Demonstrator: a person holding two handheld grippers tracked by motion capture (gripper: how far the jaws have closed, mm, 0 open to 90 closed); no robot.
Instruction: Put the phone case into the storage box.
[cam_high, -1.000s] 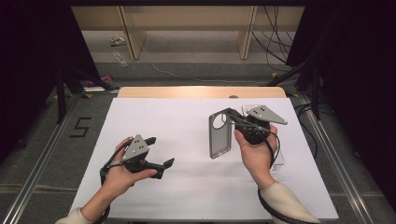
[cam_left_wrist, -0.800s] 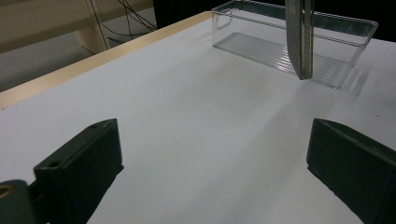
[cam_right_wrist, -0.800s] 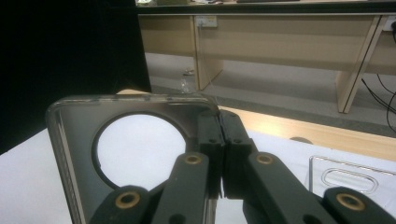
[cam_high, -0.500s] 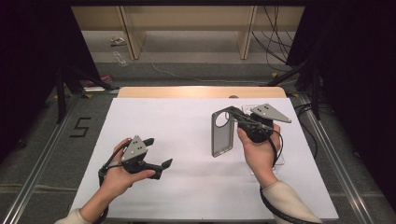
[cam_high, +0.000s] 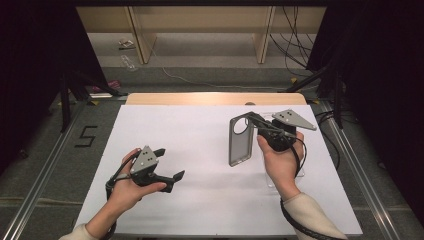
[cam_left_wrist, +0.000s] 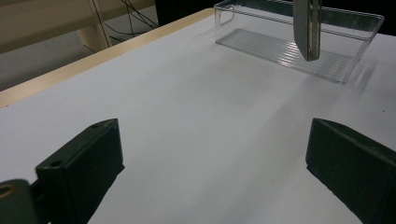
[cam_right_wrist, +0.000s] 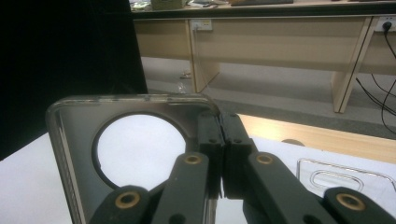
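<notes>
Phone case (cam_high: 240, 141) pinched at rim by right gripper (cam_high: 256, 121), jaws clamped tight on edge beside round camera hole; lifted higher off table (cam_high: 200, 130) than a second ago, hanging above clear tray (cam_left_wrist: 299, 44) (likely drop spot). Left gripper (cam_high: 170, 165) idle near front-left, jaws wide, holding nothing

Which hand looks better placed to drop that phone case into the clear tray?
Right, probably. The right claw already pinches the phone case and the clear tray lies beside it. The left claw is open, empty and farther off.
</notes>
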